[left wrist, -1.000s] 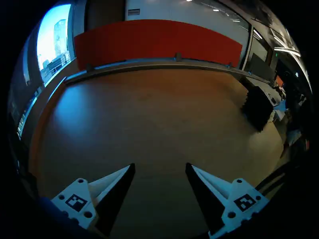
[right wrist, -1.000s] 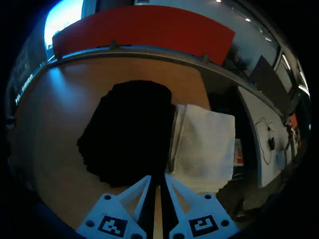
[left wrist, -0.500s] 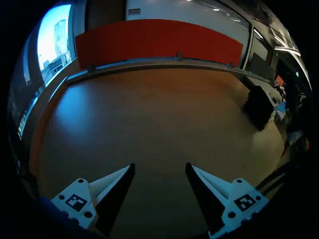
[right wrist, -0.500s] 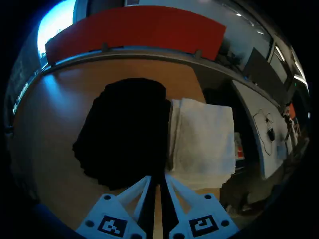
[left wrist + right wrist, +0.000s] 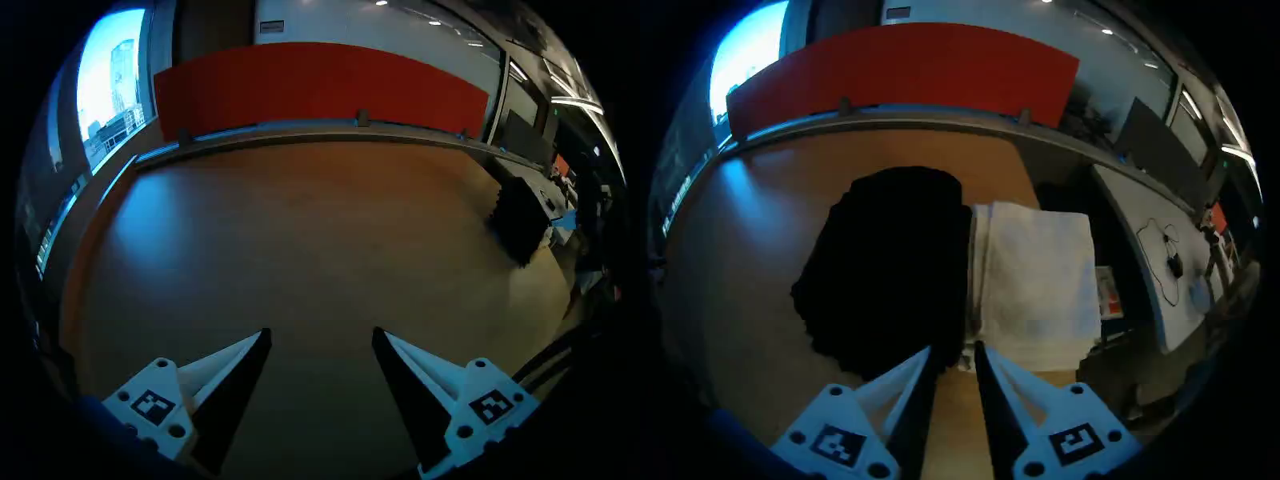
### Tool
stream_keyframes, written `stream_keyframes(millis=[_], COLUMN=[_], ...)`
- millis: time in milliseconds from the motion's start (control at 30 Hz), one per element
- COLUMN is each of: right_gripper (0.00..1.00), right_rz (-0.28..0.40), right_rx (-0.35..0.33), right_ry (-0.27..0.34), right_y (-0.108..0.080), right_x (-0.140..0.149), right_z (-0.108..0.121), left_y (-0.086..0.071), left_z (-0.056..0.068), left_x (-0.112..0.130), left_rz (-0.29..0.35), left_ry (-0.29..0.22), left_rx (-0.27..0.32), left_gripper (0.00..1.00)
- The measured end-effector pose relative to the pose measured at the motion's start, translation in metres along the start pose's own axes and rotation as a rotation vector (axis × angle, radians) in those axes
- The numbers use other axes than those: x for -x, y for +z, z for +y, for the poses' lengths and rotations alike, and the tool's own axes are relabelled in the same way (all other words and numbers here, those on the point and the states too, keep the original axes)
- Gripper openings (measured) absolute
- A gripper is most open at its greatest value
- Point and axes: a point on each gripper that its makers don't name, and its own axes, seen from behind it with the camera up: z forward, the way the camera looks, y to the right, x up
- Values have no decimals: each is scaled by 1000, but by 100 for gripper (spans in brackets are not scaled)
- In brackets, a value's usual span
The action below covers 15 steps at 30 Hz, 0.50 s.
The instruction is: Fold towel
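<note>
A long wooden desk [image 5: 320, 240] runs back to a red partition [image 5: 320, 80], with a bright window [image 5: 108, 88] off to one side. The room is dim, so the dark cloth shows little detail.

In the right gripper view, a black towel [image 5: 888, 264] lies in a rumpled, roughly folded heap. A white towel [image 5: 1036, 280] is folded flat just beside it, and their long edges touch. The right gripper [image 5: 954, 352] sits at the near end of that seam with its fingers [image 5: 912, 392] parted by a narrow gap. The tips are at the towels' near edges. Nothing can be seen pinched between them, though the darkness there makes it hard to be sure.

The left gripper [image 5: 320, 336] hangs over bare wood well away from the towels. Its fingers are spread wide and empty, and the black towel shows as a small dark shape far off to its right.

The white towel looks finished. The black one looks like the piece to tidy, and the step in hand seems to be taking hold of its near edge.

To do this well, the right fingers should shift off the seam and onto the black cloth alone, so the white towel is not dragged along. They should bite all the layers at the edge before lifting. The left gripper should come across to take the matching corner, which keeps the edge straight while the cloth is carried over. The heap is thick and soft, and a shallow pinch is likely to catch only the top layer.
</note>
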Motion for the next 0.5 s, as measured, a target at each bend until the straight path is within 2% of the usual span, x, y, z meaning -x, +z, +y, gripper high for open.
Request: stream_keyframes(millis=[300, 367, 500], right_gripper=[87, 92, 94], right_rz=[46, 53, 68], right_rx=[-30, -29, -23], right_ry=[9, 3, -5], right_y=[-9, -10, -13], right_x=[-5, -6, -9], right_z=[-20, -23, -29], left_y=[0, 0, -1], left_z=[-3, -3, -5], left_x=[-3, -4, -6], left_rz=[12, 15, 21], left_ry=[-1, 1, 1], left_rx=[6, 7, 9], left_gripper=[93, 93, 93])
